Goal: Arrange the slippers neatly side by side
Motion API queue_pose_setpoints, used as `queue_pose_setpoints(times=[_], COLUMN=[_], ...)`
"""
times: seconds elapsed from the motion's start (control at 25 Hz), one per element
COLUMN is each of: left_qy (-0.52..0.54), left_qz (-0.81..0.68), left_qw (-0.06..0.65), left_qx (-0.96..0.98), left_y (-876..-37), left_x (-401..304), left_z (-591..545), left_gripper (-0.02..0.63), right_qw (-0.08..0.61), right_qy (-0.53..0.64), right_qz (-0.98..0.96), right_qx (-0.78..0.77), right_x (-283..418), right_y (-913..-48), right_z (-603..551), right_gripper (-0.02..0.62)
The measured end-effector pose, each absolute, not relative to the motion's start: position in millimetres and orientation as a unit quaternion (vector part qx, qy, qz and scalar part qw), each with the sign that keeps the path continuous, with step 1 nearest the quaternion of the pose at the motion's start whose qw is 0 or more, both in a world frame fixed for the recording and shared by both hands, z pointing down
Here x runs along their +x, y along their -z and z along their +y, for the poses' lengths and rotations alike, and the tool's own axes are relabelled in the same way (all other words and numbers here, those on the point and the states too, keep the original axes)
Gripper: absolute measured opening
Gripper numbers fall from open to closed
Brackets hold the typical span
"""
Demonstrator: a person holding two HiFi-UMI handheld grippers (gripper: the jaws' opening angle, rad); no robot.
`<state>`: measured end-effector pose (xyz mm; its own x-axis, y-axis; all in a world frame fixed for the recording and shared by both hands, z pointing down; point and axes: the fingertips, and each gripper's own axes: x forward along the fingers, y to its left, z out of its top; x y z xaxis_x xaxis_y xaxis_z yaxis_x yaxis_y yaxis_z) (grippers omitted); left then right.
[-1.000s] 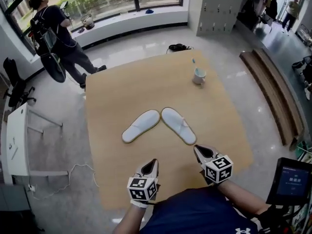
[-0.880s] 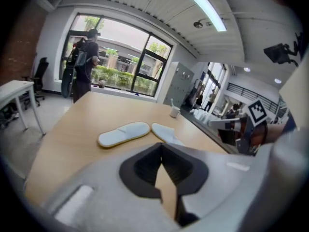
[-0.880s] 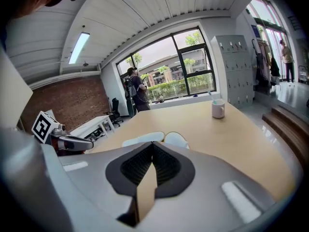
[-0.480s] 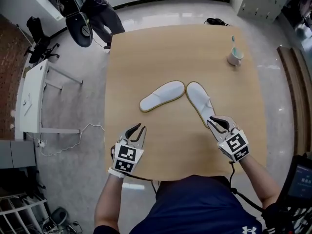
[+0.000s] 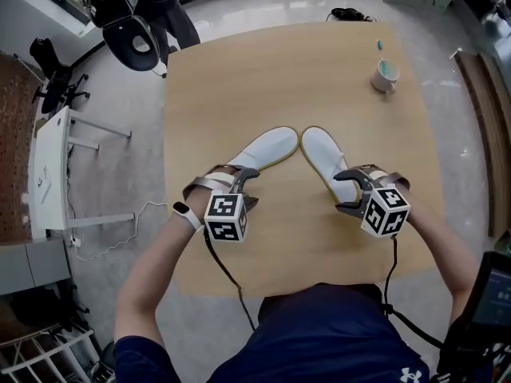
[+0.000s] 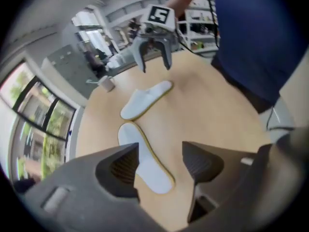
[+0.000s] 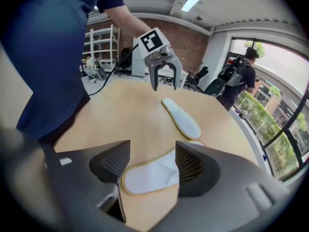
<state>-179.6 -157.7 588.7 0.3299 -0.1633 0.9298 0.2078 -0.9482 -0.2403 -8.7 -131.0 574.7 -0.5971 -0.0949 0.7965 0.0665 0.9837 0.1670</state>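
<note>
Two white slippers lie in an inverted V on the wooden table (image 5: 239, 70), toes nearly touching. The left slipper (image 5: 267, 148) (image 6: 145, 163) (image 7: 182, 119) has its heel end lying between the jaws of my left gripper (image 5: 243, 186) (image 6: 159, 161), which are opening; the pads stand clear of it. The right slipper (image 5: 323, 159) (image 7: 149, 175) (image 6: 145, 98) likewise has its heel between the opening jaws of my right gripper (image 5: 342, 191) (image 7: 152, 161), with no pad pressing on it. Each gripper shows in the other's view, hanging above the far slipper.
A mug (image 5: 385, 74) with a toothbrush stands at the table's far right corner. On the floor are an office chair (image 5: 132, 38) beyond the far left corner, a white desk (image 5: 48, 166) to the left, and a dark bundle (image 5: 347, 13) past the far edge.
Both grippers have moved forward from the near table edge to the slippers' heels, and their jaws have gone from shut to open. The head view has tilted further down.
</note>
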Motion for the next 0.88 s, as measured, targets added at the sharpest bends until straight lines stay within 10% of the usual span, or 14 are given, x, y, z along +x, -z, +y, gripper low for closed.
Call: queue_pose_setpoints(times=[0.4,0.88], left_qy=[0.652,0.659], left_qz=[-0.291,-0.321], left_qw=[0.328,0.286], left_qx=[-0.619,-0.616], left_y=[-643,-696], left_x=[-206,-203], left_z=[-203,-217], left_gripper=[0.410,0.433], right_qw=[0.522,0.535], right_qy=[0.119,0.085], right_qz=[-0.835,-0.822], right_qx=[-0.127,-0.177], right_x=[-9,0], right_y=[-632,-682], right_z=[-154,-152], right_gripper=[0.371,0.376])
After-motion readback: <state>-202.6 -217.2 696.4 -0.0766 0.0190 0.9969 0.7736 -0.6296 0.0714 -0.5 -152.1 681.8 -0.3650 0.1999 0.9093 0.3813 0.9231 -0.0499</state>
